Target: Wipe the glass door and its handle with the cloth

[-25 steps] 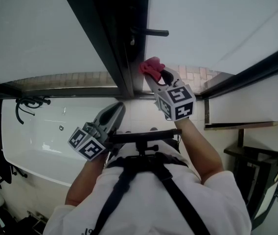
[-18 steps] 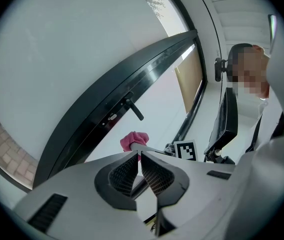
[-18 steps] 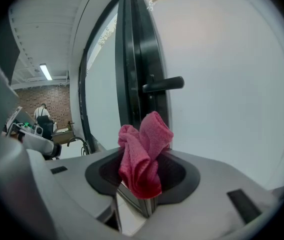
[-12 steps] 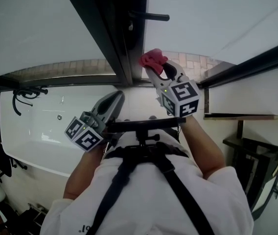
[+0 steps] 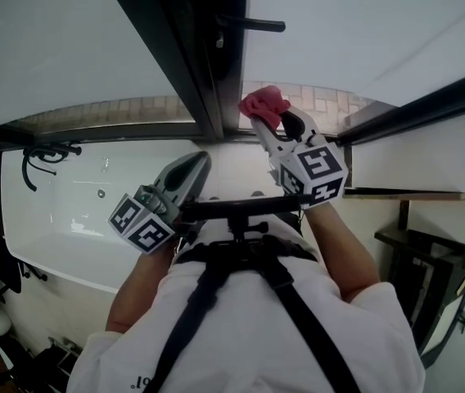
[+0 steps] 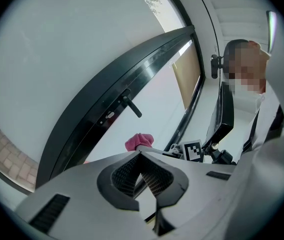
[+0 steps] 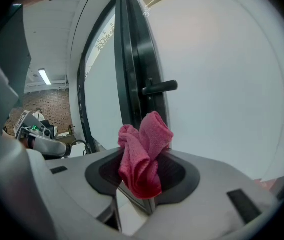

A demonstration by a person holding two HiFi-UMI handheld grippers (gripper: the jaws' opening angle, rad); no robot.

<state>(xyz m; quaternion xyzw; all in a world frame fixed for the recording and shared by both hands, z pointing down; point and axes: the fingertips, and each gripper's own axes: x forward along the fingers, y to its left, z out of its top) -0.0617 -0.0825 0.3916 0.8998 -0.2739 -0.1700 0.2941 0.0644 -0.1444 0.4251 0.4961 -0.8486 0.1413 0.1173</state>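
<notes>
The right gripper (image 5: 275, 125) is clamped on a pink cloth (image 5: 264, 105). In the right gripper view the two jaws press on the crumpled cloth (image 7: 143, 154) from both sides, and most of it bunches up past the jaw tips. The cloth is held up to the glass door (image 5: 355, 31), at the pane's left edge, right of the dark frame (image 5: 191, 64). It sits nearer than the black handle (image 5: 253, 24), which sticks out to the right from the frame. The cloth and handle are clearly apart. Whether the cloth is pressing on the glass cannot be told from these views. The left gripper (image 5: 193, 166) hangs lower and to the left, well apart from the door. In the left gripper view its jaws are together at the tips with nothing between them (image 6: 141, 156). That view also shows the cloth (image 6: 138, 141) beyond the jaws and the handle (image 6: 131, 105) farther off on the frame. A white bathtub (image 5: 69, 219) lies at the left.
</notes>
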